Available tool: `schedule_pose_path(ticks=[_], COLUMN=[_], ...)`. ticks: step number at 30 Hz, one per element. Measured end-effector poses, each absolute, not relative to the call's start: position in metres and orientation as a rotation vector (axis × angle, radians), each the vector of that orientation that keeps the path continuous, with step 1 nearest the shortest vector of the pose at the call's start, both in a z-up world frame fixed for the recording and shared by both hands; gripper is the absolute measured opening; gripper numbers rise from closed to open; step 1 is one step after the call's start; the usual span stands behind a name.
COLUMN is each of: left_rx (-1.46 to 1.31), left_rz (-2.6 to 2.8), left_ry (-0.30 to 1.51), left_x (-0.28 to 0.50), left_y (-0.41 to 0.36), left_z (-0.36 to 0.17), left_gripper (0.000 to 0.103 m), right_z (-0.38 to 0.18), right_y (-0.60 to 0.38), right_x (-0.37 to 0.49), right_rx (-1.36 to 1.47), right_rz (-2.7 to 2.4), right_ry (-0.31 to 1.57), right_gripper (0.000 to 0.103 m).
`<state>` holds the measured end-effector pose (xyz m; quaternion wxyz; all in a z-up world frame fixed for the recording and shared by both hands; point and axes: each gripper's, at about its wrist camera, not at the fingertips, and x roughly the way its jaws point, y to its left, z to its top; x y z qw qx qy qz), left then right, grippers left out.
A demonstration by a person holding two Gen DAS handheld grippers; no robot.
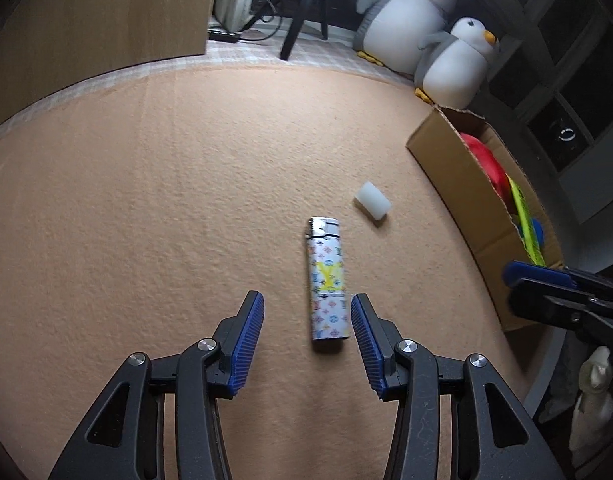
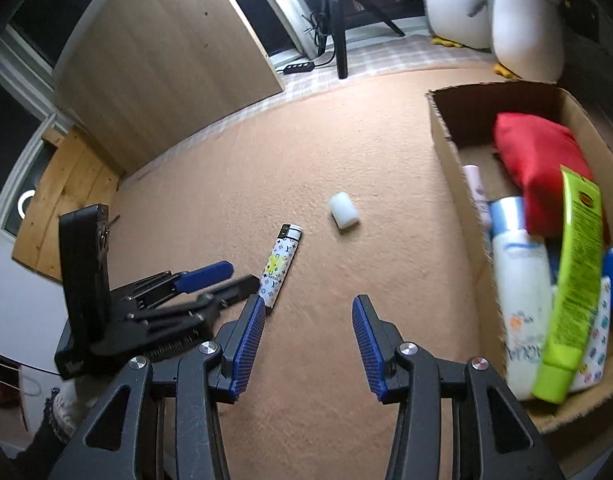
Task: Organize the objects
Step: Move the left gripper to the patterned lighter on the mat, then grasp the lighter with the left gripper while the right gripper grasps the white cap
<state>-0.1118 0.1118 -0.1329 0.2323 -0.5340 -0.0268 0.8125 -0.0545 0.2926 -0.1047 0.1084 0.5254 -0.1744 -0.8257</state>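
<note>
The slim white lighter [image 1: 328,280] printed with small coloured emblems and a yellow mark lies flat on the peach-coloured felt-covered table [image 1: 166,200], its metal head pointing toward the far edge. The left gripper [image 1: 307,308] hangs over its base end with the blue ribbed fingers [image 1: 252,336] spread wide; the lighter sits nearer the right-hand finger, and neither finger touches it. In the right wrist view the lighter [image 2: 280,264] lies just off the tip of the right gripper's [image 2: 308,312] left-hand finger, outside the gap, and this gripper's fingers are likewise spread apart with nothing between them.

Just beyond the lighter, toward the table's right edge, lies a small translucent white plastic cylinder [image 1: 372,203] on its side, apart from the lighter.

The felt is bare to the left and toward the far edge. Along the right edge stands an open brown cardboard box [image 2: 458,168], holding a red fabric pouch [image 2: 542,172], a white bottle with a pale blue cap [image 2: 520,280], a lime-green tube [image 2: 574,280], a blue round item and a white patterned piece.

Past the far edge sit two grey-and-white plush penguins [image 1: 426,28].
</note>
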Motion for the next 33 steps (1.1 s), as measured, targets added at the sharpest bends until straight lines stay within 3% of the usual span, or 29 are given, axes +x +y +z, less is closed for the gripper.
schedule_pose_path(ticks=[10,16,33], left_rx=[-1.493,-1.488,-1.538], left_rz=[2.217,2.115,2.223], left_ry=[-0.015,-0.154,-0.166], left_x=[-0.117,-0.112,-0.129], left_y=[0.139,0.141,0.128], left_z=[-0.146,-0.149,-0.151], left_gripper=[0.048,0.047,0.049], right_z=[-0.116,-0.122,-0.147], right_y=[0.296,0.299,0.278], right_x=[-0.069,-0.076,-0.142], right_rx=[1.575,1.595,1.683], right_rz=[-2.434,-2.42,-2.458], right_ry=[-0.545,-0.557,-0.317], right_gripper=[0.042,0.042,0.042])
